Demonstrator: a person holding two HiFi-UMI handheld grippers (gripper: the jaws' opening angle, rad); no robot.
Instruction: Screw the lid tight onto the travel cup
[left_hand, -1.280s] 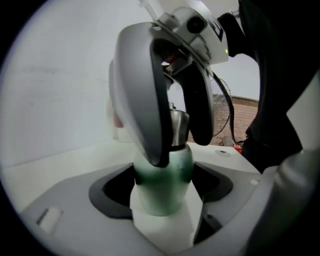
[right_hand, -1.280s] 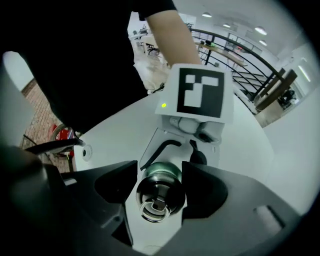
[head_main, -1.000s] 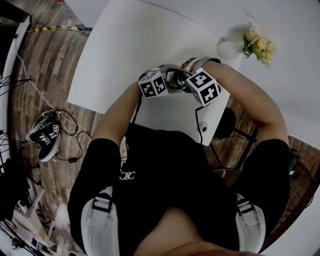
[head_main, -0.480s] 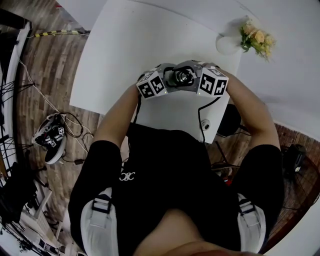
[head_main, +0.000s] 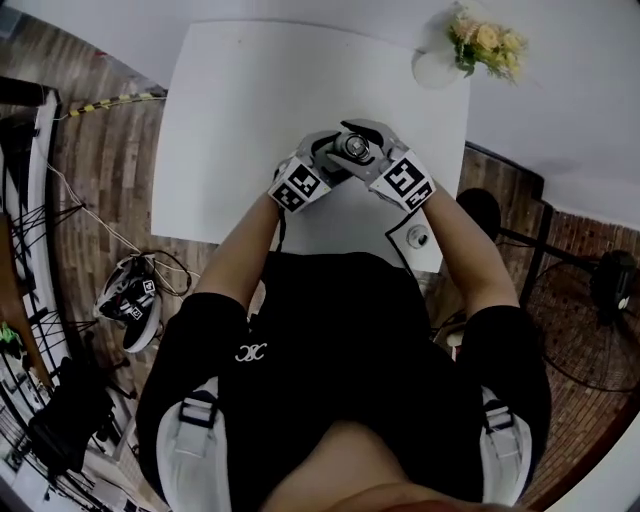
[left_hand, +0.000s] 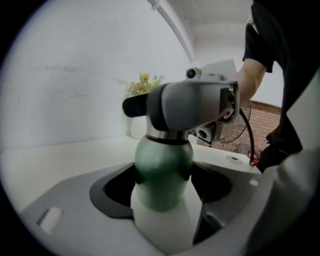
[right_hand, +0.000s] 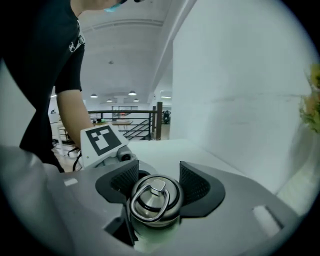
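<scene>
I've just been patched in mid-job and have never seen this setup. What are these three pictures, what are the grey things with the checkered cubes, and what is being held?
There is no robot arm here. A person holds a two-jaw tool in each hand, and the checkered cubes are part of those tools. The head view looks steeply down from the person's head at a white table, with a vase of flowers at its far corner. The other two pictures come from cameras riding on each tool, looking along its jaws. The left tool grips the green body of the travel cup. The right tool has its jaws closed on the metal lid, which sits on top of the cup. The pictures don't show how tight the lid is.
</scene>
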